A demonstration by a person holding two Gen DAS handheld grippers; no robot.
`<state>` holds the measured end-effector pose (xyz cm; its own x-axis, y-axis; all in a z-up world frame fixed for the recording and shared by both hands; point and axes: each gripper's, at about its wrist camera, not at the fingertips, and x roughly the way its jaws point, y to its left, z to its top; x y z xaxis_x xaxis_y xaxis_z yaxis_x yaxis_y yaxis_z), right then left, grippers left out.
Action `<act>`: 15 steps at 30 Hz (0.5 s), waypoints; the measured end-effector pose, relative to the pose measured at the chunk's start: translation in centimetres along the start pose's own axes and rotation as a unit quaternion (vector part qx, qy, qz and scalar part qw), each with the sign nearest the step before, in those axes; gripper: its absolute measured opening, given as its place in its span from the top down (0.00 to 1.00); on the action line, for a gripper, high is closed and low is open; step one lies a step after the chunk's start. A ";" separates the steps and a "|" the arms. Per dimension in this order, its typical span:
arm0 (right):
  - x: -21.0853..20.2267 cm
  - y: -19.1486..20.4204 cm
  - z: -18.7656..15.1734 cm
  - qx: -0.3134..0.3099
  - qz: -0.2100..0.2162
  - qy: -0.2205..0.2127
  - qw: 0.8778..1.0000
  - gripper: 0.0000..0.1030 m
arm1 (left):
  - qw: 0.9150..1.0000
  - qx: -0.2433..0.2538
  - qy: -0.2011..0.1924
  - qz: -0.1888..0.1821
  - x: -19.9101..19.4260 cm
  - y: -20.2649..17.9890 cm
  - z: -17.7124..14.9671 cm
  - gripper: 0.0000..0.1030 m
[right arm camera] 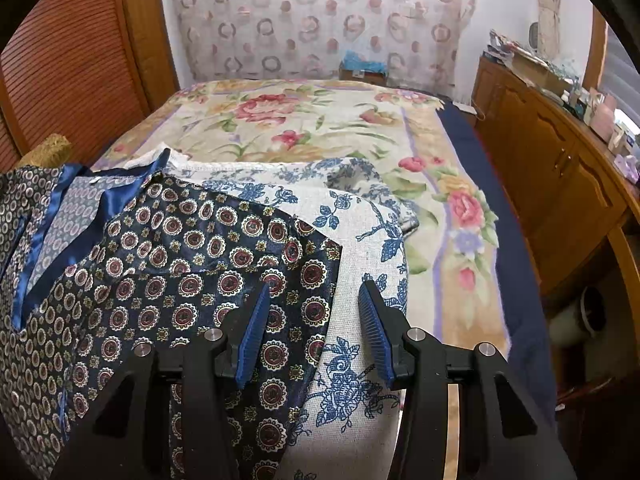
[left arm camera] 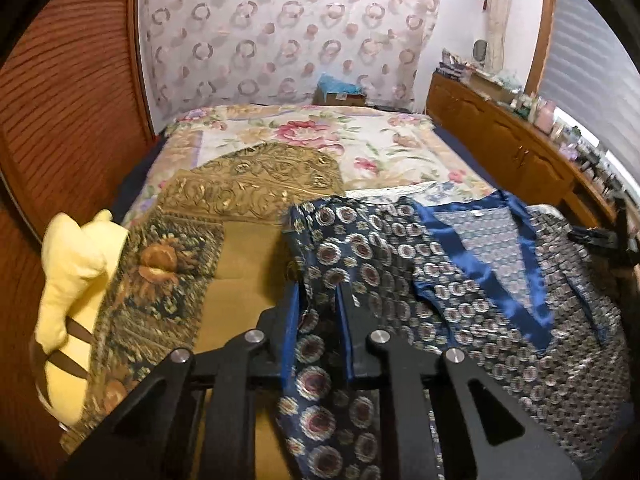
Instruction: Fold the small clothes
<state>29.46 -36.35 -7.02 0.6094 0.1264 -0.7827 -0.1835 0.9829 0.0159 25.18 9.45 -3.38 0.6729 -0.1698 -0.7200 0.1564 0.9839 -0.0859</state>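
Left wrist view shows our left gripper pinching the patterned shirt's sleeve on the bed, while our right gripper hangs open over its other edge, so we judge folding barely begun.

Taking the bed as the landmark: the patterned shirt lies at its near end, spread across the covers. In the left wrist view, a woven throw lies on the bed to the shirt's left, and a stuffed toy sits at the bed's left edge beyond it. In the right wrist view, a printed cloth lies on the bed under the shirt's right side and reaches out to its right. A cardboard box stands at the bed's far end, against the curtain. A long cabinet runs along the bed's right side.
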 end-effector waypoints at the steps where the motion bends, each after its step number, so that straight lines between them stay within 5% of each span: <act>1: 0.0 0.0 0.0 0.000 0.000 0.000 1.000 0.55 | 1.000 0.004 0.002 0.007 0.3 0.2 0.2 0.84; 6: 0.0 0.0 0.0 0.000 0.000 0.000 1.000 0.54 | 1.000 -0.009 0.016 0.026 1.7 1.7 1.2 0.84; 11: -0.1 0.0 0.0 0.001 0.000 0.000 1.000 0.54 | 0.999 -0.030 0.024 -0.007 2.4 2.5 1.4 0.84; 15: -0.1 0.0 0.0 -0.001 -0.002 0.000 1.000 0.55 | 1.000 -0.010 0.010 -0.013 1.5 1.1 1.0 0.99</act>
<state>29.43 -36.31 -6.96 0.6107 0.1229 -0.7822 -0.1827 0.9831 0.0119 27.10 10.27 -3.88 0.6547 -0.1948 -0.7303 0.1593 0.9801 -0.1186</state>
